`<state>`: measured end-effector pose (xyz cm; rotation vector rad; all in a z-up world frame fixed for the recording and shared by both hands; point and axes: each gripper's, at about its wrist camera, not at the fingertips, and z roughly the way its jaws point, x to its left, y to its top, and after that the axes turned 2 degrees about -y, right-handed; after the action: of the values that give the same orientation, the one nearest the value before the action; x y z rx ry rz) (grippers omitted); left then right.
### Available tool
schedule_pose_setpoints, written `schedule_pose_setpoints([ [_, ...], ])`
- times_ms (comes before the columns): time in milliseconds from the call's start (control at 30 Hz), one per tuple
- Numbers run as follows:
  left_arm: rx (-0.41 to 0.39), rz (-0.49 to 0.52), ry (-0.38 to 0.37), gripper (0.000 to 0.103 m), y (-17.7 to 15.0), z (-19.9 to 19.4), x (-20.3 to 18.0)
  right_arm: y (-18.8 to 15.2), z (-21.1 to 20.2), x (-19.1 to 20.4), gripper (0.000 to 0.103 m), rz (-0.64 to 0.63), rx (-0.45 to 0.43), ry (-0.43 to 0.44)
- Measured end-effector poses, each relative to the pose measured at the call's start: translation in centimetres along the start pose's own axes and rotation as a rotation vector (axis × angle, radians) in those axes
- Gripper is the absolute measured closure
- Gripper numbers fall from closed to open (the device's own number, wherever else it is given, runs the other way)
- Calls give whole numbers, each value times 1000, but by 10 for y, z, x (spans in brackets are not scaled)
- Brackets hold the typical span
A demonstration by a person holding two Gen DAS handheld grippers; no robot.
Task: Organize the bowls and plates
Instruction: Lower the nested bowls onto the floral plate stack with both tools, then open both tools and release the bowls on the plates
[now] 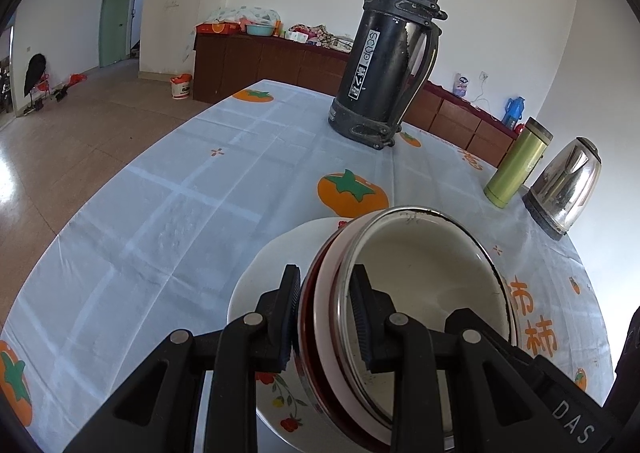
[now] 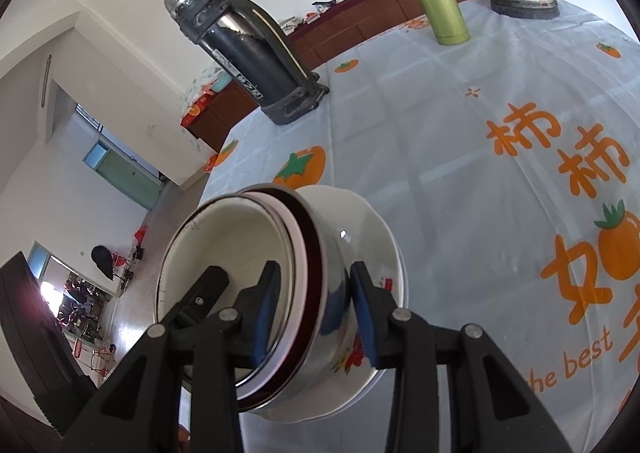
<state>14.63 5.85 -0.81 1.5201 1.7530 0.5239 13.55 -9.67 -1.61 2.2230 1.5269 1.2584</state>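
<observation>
While both tools pinch opposite rims of bowl stack (image 1: 420, 293), left tool (image 1: 325, 317), right tool (image 2: 314, 305), stack sits tilted over flowered plate (image 1: 256, 285) on surface (image 1: 160, 213). Risk: uneven release, nested bowls slide apart, chip plate.

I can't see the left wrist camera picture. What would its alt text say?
The left gripper grips the near rim of a stack of nested bowls, one of its black fingers inside and one outside, over a white floral plate. Behind, on the persimmon-print tablecloth, stand a black thermos, a green flask and a steel kettle.
</observation>
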Motion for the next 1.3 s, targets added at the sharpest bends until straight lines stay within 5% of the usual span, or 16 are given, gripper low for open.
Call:
schedule_pose_setpoints([
  [1300, -14, 38, 47, 73, -7, 1, -2, 0, 9, 4, 66, -76, -11, -43],
])
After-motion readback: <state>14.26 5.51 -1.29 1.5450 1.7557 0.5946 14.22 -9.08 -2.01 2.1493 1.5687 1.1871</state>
